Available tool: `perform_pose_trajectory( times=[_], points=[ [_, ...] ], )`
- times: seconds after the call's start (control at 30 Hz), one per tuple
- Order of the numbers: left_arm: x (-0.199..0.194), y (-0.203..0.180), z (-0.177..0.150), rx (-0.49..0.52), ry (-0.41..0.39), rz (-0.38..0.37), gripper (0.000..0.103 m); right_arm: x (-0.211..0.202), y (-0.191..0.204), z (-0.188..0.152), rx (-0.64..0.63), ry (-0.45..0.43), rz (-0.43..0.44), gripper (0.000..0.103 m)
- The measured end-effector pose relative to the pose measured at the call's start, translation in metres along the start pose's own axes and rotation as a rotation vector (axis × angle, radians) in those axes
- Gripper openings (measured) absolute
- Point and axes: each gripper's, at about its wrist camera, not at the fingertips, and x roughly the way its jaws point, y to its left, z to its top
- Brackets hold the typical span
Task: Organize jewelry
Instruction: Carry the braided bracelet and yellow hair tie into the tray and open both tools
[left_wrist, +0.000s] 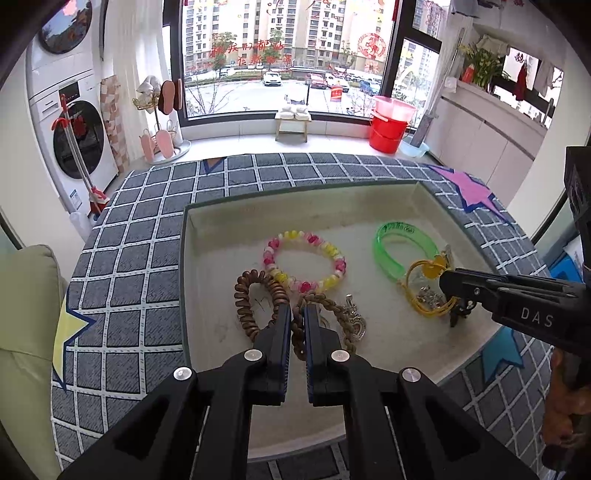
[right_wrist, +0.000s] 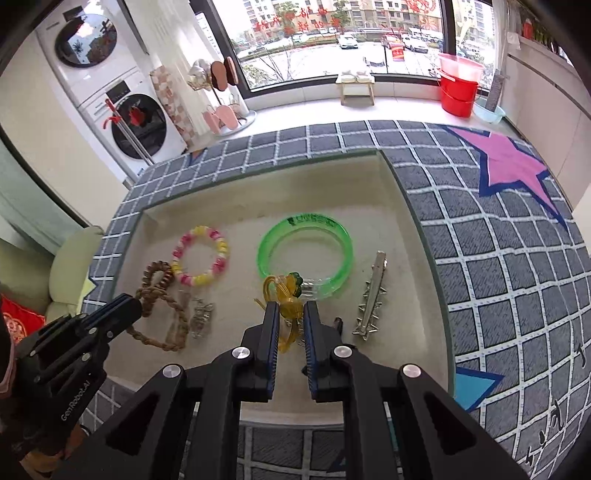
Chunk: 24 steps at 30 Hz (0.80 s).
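the main risk here is tangling. the left claw (left_wrist: 296, 308) hangs with its tips right over the spot where the brown coil bracelet (left_wrist: 258, 295) and the braided brown cord (left_wrist: 325, 317) lie against each other, with a silver charm (left_wrist: 352, 317) just to its right; a careless bite could take two pieces at once, or drag the cord and charm along. the right claw (right_wrist: 290, 310) has the same trouble: the yellow cord piece with its amber bead (right_wrist: 286, 299) lies at its tips, touching the green bangle (right_wrist: 306, 254) just beyond them, so a pull might carry the bangle or scatter the small clear bits beside it. the spiked silver hair clip (right_wrist: 371, 295) lies to that claw's right, apart from the rest.

both claws are nearly closed, a narrow slot left between the pads. neither looks to have hold of anything; whether the tips touch the pieces beneath them i cannot tell. they would need to open before they could take anything.

all the jewelry lies in the shallow cream tray (left_wrist: 221, 236) on the bench with the checked cloth (left_wrist: 140, 229), the pink and yellow bead bracelet (left_wrist: 304, 262) just beyond the left claw.
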Motion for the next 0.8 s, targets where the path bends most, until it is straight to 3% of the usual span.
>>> perform_pose_trajectory(
  times=[0.57,0.67,0.73,0.8],
  points=[
    [0.015,-0.008,-0.005,0.045,0.051,0.076,0.021,0.016,-0.002,-0.009,-0.019,0.05,-0.045,0.016],
    [0.013,-0.008,-0.005,0.041,0.043,0.087,0.021,0.014,-0.004,-0.009,-0.007,0.051,-0.037,0.032],
    [0.011,-0.008,-0.005,0.032,0.042,0.081,0.021,0.009,-0.004,-0.009,-0.003,0.038,-0.026,0.05],
    [0.008,-0.007,-0.005,0.024,0.034,0.084,0.021,0.002,-0.002,-0.009,-0.005,0.013,-0.012,0.052]
  ],
)
